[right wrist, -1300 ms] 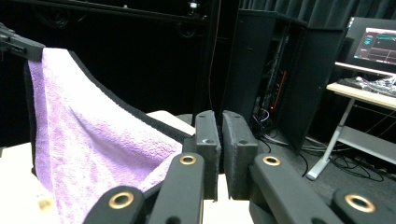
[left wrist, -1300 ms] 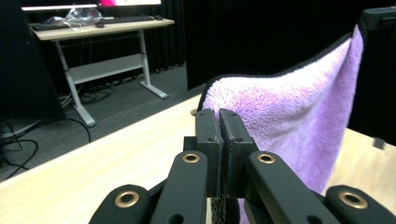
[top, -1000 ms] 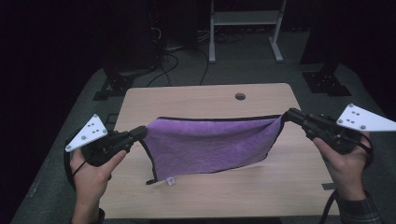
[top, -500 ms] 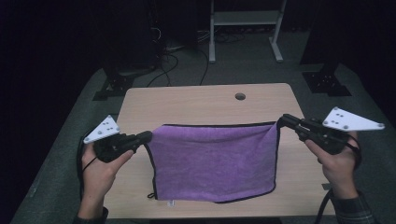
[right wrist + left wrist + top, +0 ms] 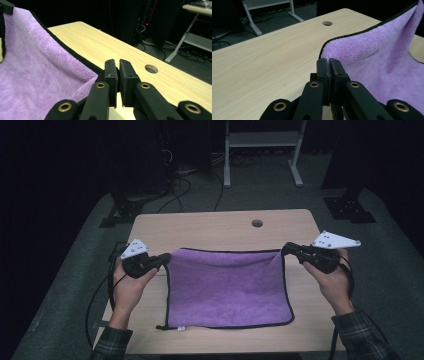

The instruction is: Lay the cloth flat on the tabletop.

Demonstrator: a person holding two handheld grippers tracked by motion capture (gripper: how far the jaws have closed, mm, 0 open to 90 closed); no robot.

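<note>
A purple towel point(image 5: 227, 287) with black edging lies spread over the wooden table point(image 5: 210, 227), its near edge flat and its far edge held a little above the top. My left gripper point(image 5: 166, 256) is shut on the towel's far left corner point(image 5: 329, 53), the pads pressed together on the hem. At the far right corner my right gripper point(image 5: 285, 248) is shut on the towel point(image 5: 42, 75) too, the cloth running off to the left of its pads. Both far corners are pulled apart, so the far edge is stretched nearly straight.
A round cable hole point(image 5: 257, 223) sits in the table's far middle. Beyond the table stand a white metal frame point(image 5: 262, 140) and dark equipment with cables on the grey floor point(image 5: 200, 195). A small white tag point(image 5: 178, 327) shows at the towel's near left corner.
Both grippers have come down and toward the person with the towel. The cloth, hanging in a sag a second ago, now lies mostly flat on the table.
</note>
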